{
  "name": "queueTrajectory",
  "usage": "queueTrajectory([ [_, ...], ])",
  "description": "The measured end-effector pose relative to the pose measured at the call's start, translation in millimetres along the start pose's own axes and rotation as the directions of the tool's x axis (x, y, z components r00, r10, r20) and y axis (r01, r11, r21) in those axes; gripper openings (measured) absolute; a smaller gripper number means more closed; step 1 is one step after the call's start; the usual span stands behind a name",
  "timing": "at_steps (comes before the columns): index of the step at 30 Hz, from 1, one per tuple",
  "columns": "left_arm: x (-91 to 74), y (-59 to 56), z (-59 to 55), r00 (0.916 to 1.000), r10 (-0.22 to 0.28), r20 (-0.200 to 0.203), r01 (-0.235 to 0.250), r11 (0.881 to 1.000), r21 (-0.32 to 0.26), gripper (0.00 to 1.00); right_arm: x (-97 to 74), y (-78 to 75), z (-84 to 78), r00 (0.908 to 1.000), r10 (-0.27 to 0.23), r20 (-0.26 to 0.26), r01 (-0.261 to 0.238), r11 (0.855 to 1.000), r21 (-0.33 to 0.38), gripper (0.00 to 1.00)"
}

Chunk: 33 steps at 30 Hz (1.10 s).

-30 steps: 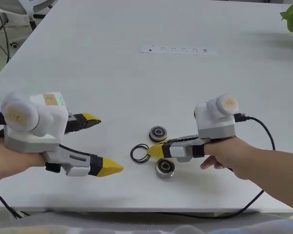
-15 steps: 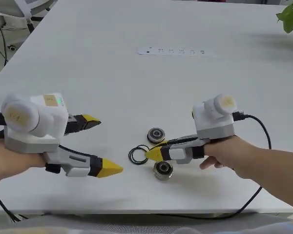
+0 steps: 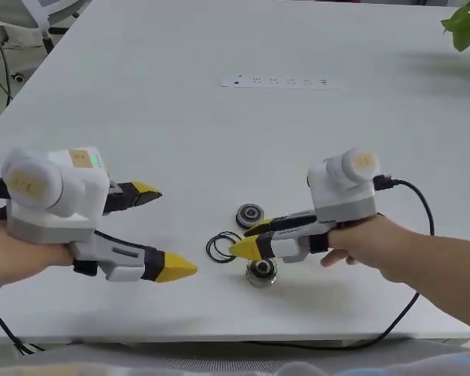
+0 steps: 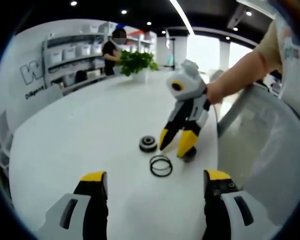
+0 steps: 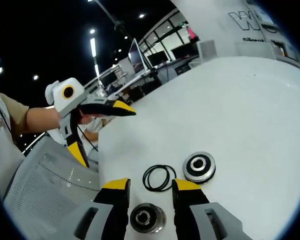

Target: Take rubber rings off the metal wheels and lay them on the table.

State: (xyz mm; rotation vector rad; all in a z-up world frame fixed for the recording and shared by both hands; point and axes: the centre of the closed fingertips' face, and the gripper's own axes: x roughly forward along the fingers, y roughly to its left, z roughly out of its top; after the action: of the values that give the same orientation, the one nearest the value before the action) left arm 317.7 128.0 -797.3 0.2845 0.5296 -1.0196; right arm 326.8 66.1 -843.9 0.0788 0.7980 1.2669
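Right tongs (image 3: 244, 239) have parted just behind thin black rubber rings (image 3: 222, 247), evidently released on white counter (image 3: 219, 133); left tongs (image 3: 172, 230) wide apart.

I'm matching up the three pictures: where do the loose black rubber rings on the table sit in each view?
Head view: rubber rings lower centre, just left of the right gripper.
Left gripper view: rubber rings centre, ahead between the open jaws.
Right gripper view: rubber rings lower centre, just past the jaws.
Shared landmark: the metal wheel lying clear of the jaws, beside the rings.
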Motion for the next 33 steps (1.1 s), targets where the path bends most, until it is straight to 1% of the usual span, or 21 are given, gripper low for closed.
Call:
queueTrajectory([
  [4, -0.1, 0.8, 1.5, 1.0, 0.0, 0.002, 0.0, 1.0, 0.0, 0.8, -3.7, 3.3, 5.6, 0.9998, 0.006, 0.019, -0.006, 1.0, -0.013, 0.34],
  [7, 0.3, 1.7, 3.5, 1.0, 0.0, 0.005, 0.0, 1.0, 0.0, 0.8, -7.5, 2.6, 11.4, 0.9991, 0.002, 0.041, -0.002, 1.0, -0.021, 0.34],
  [8, 0.4, 2.2, 4.4, 1.0, 0.0, 0.006, 0.0, 1.0, 0.002, 0.8, -9.7, 1.9, 14.8, 0.9985, -0.002, 0.054, 0.003, 1.0, -0.026, 0.34],
  [11, 1.0, 3.9, 6.5, 1.0, 0.003, 0.009, -0.003, 1.0, 0.003, 0.8, -14.2, -0.3, 19.2, 0.9974, -0.006, 0.072, 0.008, 1.0, -0.025, 0.35],
  [19, 5.4, 7.2, 11.5, 0.9999, 0.0, 0.015, 0.0, 1.0, 0.007, 0.8, -26.4, -10.7, 24.6, 0.9938, -0.04, 0.104, 0.043, 0.999, -0.03, 0.36],
  [23, 8.5, 8.8, 14.5, 0.9999, -0.003, 0.016, 0.003, 1.0, 0.011, 0.8, -29.7, -15.5, 25.9, 0.9923, -0.053, 0.112, 0.058, 0.998, -0.038, 0.37],
  [26, 11.0, 9.9, 17.4, 0.9998, -0.007, 0.019, 0.006, 1.0, 0.015, 0.79, -31.7, -19.8, 26.9, 0.9899, -0.075, 0.12, 0.083, 0.994, -0.066, 0.38],
  [29, 14.2, 11.9, 19.5, 0.9998, -0.007, 0.019, 0.006, 1.0, 0.022, 0.79, -33.2, -23.3, 27.0, 0.9884, -0.086, 0.125, 0.098, 0.991, -0.087, 0.39],
  [33, 18.9, 14.4, 22.3, 0.9997, -0.008, 0.021, 0.008, 1.0, 0.026, 0.79, -34.0, -27.2, 24.8, 0.988, -0.098, 0.119, 0.111, 0.988, -0.108, 0.39],
])
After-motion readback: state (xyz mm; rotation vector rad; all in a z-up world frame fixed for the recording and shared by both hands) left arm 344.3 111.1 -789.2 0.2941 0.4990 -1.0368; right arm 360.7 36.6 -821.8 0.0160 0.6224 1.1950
